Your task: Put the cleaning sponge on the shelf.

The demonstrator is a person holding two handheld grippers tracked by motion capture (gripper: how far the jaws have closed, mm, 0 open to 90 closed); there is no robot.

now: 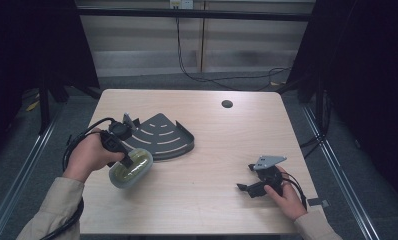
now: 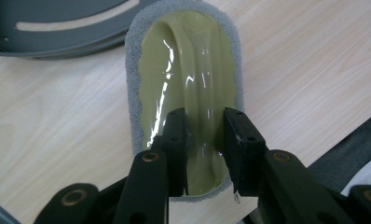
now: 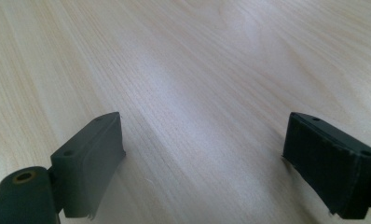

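Overhead, pale wood table (image 1: 202, 190) on grey floor (image 1: 357, 165).

Readable text: none in any view.
Light wooden table (image 1: 212, 150): bare wood grain, no label or number.
Dark grey quarter-round metal shelf (image 1: 162, 135), left of centre: plain slots, no brand mark.
Olive-green plastic scrubber with grey sponge rim (image 2: 188, 84), near left: glossy, unmarked.
Small yellow-and-white tags on far wall (image 1: 181, 4): too small to read.

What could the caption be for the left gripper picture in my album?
The left gripper pinches the shiny green handle ridge of a grey scrubbing sponge on the wooden table.
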